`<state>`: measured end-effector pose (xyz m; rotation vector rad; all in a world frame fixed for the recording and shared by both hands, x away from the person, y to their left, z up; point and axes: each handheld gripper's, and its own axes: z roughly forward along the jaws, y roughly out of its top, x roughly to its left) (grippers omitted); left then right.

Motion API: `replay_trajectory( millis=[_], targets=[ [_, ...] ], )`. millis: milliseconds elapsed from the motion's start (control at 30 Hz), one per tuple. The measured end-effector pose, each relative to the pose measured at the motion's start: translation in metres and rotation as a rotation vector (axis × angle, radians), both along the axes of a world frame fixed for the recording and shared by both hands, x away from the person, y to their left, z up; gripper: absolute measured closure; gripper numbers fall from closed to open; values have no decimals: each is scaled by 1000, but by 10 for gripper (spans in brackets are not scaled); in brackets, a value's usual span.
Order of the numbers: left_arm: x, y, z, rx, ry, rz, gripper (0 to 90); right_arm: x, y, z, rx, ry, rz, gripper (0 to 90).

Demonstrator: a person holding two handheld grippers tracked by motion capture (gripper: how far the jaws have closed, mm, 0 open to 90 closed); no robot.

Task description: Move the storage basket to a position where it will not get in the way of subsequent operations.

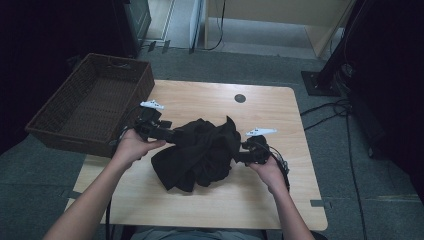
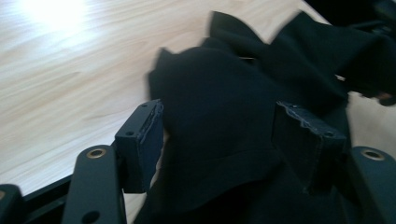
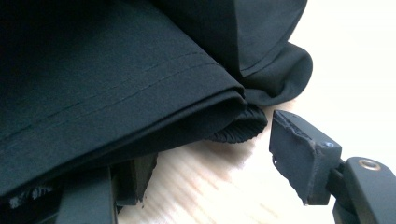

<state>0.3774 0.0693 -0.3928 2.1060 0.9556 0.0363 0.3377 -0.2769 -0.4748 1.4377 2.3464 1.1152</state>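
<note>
Bare forearms, no sleeves; each hand-held gripper (image 1: 172, 134) black, white three-cornered top plate, brass-ringed screw holes, black cable.

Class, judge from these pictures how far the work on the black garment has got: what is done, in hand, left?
Done: nothing folded; the black garment lies crumpled on the table. In hand: left gripper and right gripper sit open at its edges. Left: any folding or moving; the basket holds nothing visible.

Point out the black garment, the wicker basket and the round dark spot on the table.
Black garment (image 1: 200, 152), high view, middle of the crumpled heap.
Wicker basket (image 1: 44, 123), high view, near left rim.
Round dark spot (image 1: 240, 98), high view, its centre, on the far part of the tabletop.
</note>
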Motion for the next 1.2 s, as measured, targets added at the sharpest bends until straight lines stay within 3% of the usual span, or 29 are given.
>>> replay_trajectory(
  millis=[33, 167, 200, 400, 500, 600, 633, 767, 833, 1033, 1067, 1200],
  targets=[
    [-2, -6, -6, 19, -6, -24, 315, 6, 2, 0, -10, 0, 6, 329],
    [-2, -13, -20, 22, 5, -42, 300, 15, 6, -3, 0, 12, -3, 329],
    [-2, -16, -30, 28, 14, -48, 299, 20, 9, -5, 5, 23, -7, 329],
    [-1, -16, -51, 26, 20, -33, 313, 27, 18, -5, -7, 27, 3, 331],
    [-2, -13, -68, 6, 26, -15, 420, 30, 21, -5, 13, 30, -7, 328],
    [-4, -16, -80, 77, 0, -25, 566, 29, 23, -8, 18, 46, -12, 322],
    [-5, -16, -83, 81, -8, -24, 611, 27, 22, -9, 22, 49, -12, 322],
    [-6, -13, -88, 68, -4, -15, 703, 23, 18, -12, 16, 51, -20, 326],
    [-7, -13, -91, 96, -8, -12, 780, 18, 10, -11, 13, 59, -23, 324],
    [-8, -12, -92, 97, -12, -4, 795, 7, -3, -1, 33, 51, -47, 340],
    [-8, -12, -91, 97, -12, 0, 810, 2, -6, 4, 44, 30, -41, 369],
    [-9, -11, -89, 100, -8, -1, 824, -7, -6, 10, 63, 35, -30, 406]
  ],
)
